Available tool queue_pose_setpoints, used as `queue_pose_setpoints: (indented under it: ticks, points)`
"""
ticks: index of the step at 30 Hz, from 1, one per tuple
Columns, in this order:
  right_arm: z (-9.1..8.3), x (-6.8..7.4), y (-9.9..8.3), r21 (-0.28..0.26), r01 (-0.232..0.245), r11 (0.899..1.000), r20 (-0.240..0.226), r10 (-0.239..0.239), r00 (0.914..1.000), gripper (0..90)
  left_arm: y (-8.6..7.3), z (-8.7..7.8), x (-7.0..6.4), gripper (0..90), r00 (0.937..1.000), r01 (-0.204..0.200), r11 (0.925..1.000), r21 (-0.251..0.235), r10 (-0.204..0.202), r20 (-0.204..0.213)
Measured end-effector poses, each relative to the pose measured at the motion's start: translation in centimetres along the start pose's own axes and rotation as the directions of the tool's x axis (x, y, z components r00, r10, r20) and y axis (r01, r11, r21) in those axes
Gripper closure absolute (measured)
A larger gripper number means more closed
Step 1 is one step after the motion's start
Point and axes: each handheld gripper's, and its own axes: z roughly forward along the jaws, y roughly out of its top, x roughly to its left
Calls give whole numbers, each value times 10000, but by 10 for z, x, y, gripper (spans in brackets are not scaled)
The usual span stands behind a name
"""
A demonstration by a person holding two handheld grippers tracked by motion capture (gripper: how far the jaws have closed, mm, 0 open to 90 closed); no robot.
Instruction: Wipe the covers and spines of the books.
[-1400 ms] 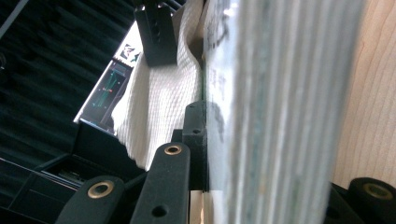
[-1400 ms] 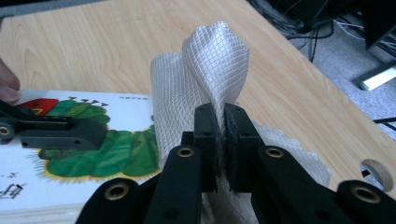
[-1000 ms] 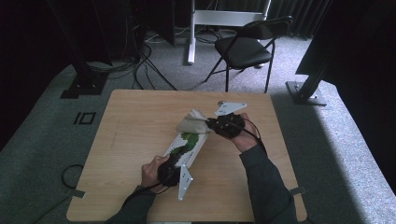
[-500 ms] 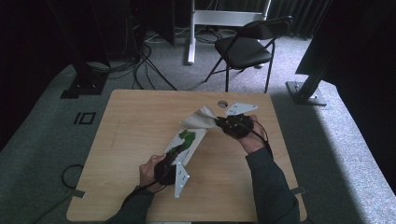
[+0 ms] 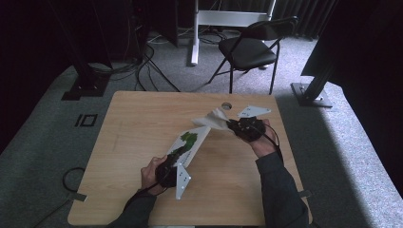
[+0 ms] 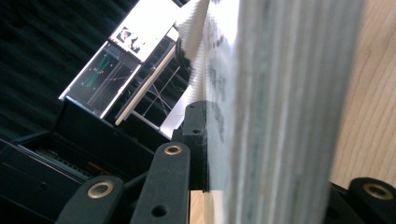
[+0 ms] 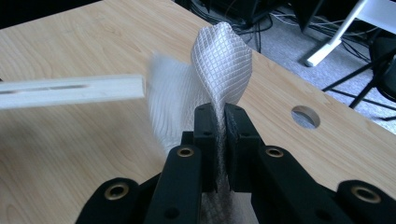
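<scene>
A long flat white box (image 5: 190, 141) with green print lies slanted over the table (image 5: 133, 128). My left gripper (image 5: 166, 172) is shut on its near end, and in the left gripper view the box (image 6: 275, 112) stands edge-on between the jaws of the left gripper (image 6: 280, 186). My right gripper (image 5: 241, 127) is shut on a white mesh sleeve (image 5: 214, 118) at the box's far end. In the right gripper view the mesh sleeve (image 7: 224, 65) billows above the right gripper (image 7: 219, 123), beside the box's end (image 7: 70, 91). I cannot tell whether the sleeve still touches the box.
A round cable hole (image 5: 226, 105) sits in the table near its far edge, just behind the sleeve. A black folding chair (image 5: 249, 47) and loose cables (image 5: 142, 66) are on the carpet beyond the table. Dark stand bases flank it.
My right gripper has moved to the right with the mesh sleeve, drawing it away from the box's far end. The left gripper and box have barely moved.
</scene>
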Motion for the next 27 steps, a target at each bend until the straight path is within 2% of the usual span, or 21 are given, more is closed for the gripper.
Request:
queue_pose_setpoints:
  ticks: [9,27]
  points:
    - [-1,-5,-12,177,-99,9998,258,95,9996,843,-3,-1,4,779,9998,216,9997,97,-216,-35]
    - [2,-12,-37,690,-321,9971,792,266,9965,842,-8,2,10,778,9959,904,9958,153,-906,78]
